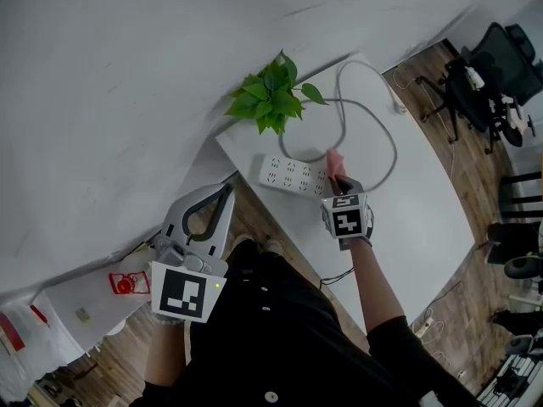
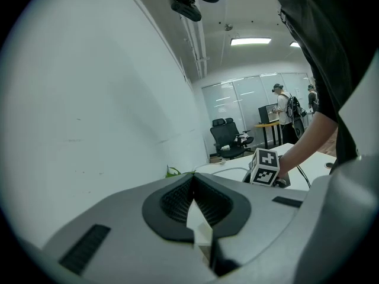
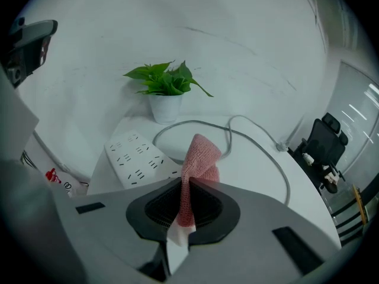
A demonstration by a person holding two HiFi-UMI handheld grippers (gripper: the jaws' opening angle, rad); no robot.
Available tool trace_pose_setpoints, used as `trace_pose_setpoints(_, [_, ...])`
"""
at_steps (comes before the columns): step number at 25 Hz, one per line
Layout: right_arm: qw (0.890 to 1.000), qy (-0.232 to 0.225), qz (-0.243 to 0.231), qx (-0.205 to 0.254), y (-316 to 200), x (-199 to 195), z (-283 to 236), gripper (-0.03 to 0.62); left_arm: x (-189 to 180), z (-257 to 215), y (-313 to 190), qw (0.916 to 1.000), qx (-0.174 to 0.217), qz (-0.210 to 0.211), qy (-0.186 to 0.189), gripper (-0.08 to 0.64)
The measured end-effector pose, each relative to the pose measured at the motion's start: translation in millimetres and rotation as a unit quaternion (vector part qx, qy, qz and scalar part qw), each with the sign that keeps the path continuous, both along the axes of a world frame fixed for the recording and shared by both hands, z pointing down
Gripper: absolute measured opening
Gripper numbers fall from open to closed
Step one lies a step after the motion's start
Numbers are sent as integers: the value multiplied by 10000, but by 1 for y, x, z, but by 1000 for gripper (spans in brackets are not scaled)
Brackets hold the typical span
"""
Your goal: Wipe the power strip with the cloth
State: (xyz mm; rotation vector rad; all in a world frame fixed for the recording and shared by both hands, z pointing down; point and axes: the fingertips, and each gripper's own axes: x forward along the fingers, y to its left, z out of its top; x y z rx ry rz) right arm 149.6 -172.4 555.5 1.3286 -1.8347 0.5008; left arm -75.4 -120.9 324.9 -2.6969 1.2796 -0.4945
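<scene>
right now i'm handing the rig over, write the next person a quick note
Left gripper: shut, empty, held by the table edge.
Right gripper: shut on the cloth, at the strip's right end in the head view; contact unclear.
Strip: flat on the table, near the plant.
Done: cloth gripped.
Left: wipe the strip; can't tell how much is already wiped.

Head view looks steeply down; gripper views peer along their jaws (all share the plant).
</scene>
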Motion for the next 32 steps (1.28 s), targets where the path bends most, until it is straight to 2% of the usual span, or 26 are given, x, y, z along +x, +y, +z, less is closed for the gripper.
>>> trace_pose_setpoints(19, [9952,-177,-954,-100,-23,-84,7,49,-26,2,1,9990,-27,-453,-44,14])
trace_pose_setpoints(32, [9847,-258,-1722,-113,-34,-149,6,49,-45,2,4,9971,-13,-753,-70,14])
